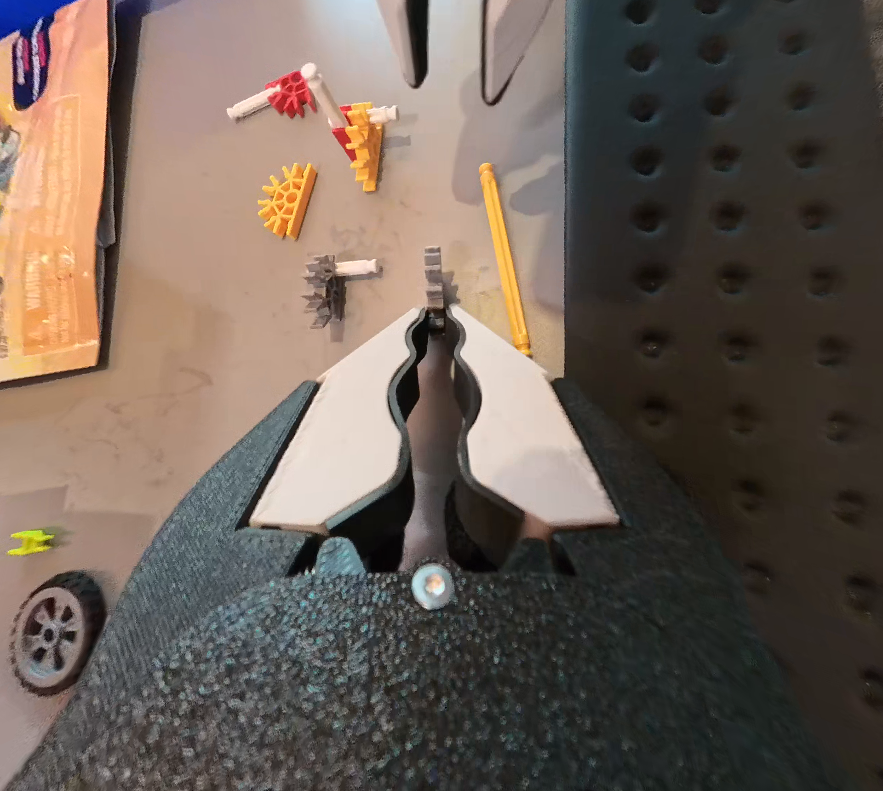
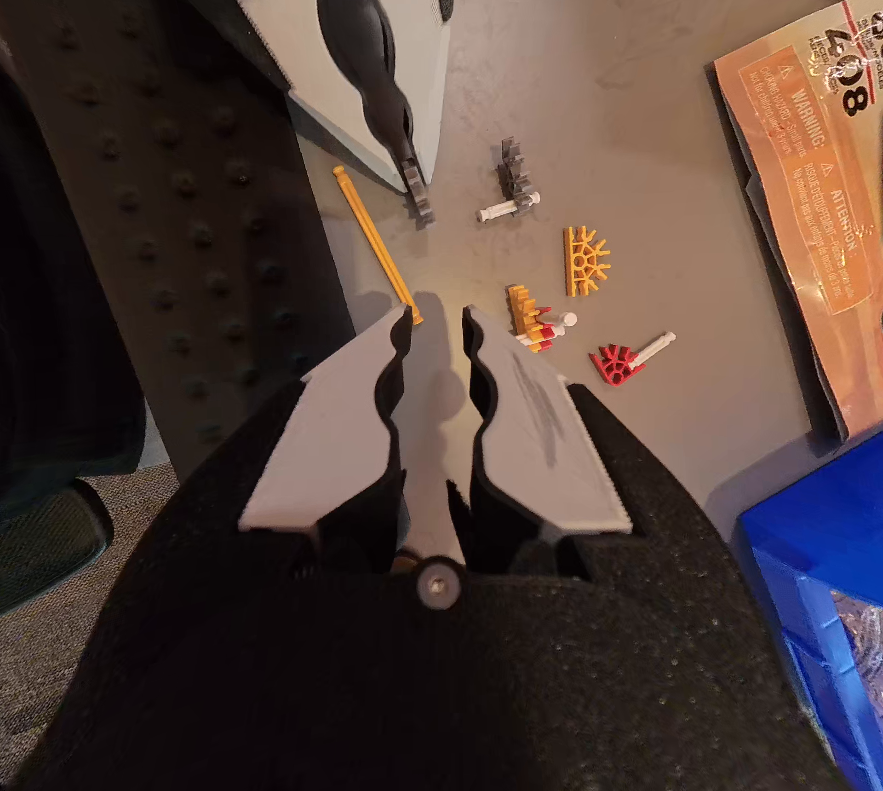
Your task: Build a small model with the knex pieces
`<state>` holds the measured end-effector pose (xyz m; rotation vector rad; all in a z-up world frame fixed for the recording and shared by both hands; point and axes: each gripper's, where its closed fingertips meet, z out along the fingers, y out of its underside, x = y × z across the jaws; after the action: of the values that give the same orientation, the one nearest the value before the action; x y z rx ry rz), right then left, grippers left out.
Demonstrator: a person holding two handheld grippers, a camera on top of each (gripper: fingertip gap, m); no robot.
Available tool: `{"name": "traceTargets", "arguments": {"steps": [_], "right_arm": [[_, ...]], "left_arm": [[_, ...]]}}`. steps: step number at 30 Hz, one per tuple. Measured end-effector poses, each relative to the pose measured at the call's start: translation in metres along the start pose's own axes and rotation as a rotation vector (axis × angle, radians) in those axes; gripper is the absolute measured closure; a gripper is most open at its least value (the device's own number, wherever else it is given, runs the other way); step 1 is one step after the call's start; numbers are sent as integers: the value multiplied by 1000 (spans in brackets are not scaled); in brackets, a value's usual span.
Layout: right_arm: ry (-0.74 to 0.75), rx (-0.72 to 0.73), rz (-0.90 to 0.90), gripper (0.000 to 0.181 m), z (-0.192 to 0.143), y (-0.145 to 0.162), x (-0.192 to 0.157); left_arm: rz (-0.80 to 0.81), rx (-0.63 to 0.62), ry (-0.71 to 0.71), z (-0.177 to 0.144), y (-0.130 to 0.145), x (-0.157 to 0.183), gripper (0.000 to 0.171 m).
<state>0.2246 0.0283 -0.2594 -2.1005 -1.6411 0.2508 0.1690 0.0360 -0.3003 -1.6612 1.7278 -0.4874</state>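
My left gripper (image 1: 436, 314) is shut on a grey toothed connector (image 1: 435, 278), held edge-on just above the grey table; it also shows in the right wrist view (image 2: 419, 199) between the left gripper's fingertips (image 2: 413, 173). My right gripper (image 2: 437, 314) is open and empty, its tips beside the end of a yellow rod (image 2: 377, 244). The rod (image 1: 505, 256) lies right of the held connector. My right gripper (image 1: 451, 84) shows at the top of the left wrist view.
On the table (image 1: 191, 385) lie a yellow half-round connector (image 1: 288, 201), a red-yellow-white assembly (image 1: 334, 118), a grey connector with a white rod (image 1: 334, 285), an orange bag (image 1: 52, 194), a wheel (image 1: 52, 634), a green clip (image 1: 31, 541). A black perforated chair back (image 1: 716, 242) stands right. A blue bin (image 2: 822, 600) stands near. My right fingertips sit around 8 cm from my left ones. The wheel (image 1: 52, 634) is about 20 cm from my left fingertips.
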Motion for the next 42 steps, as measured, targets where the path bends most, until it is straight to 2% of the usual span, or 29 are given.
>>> {"name": "traceTargets", "arguments": {"steps": [7, 14, 19, 28, 31, 35, 42], "right_arm": [[3, 36, 17, 161, -2, -4, -1], [4, 65, 12, 161, 3, -11, -5], [13, 84, 18, 160, 6, -13, -3], [13, 86, 15, 160, 10, -15, -1], [11, 78, 12, 160, 12, -13, -3], [15, 78, 13, 160, 10, -10, -4], [44, 101, 28, 160, -2, -7, 0]], "left_arm": [[-183, 91, 98, -11, -8, -6, 166], [-233, 161, 161, -18, -18, -4, 166], [-184, 92, 116, -13, -7, -9, 166], [-169, 23, 116, -8, 5, -10, 166], [-143, -18, 97, -4, 11, -9, 162], [-133, -30, 78, -4, 12, -11, 153], [-107, -40, 63, -4, 12, -10, 156]]}}
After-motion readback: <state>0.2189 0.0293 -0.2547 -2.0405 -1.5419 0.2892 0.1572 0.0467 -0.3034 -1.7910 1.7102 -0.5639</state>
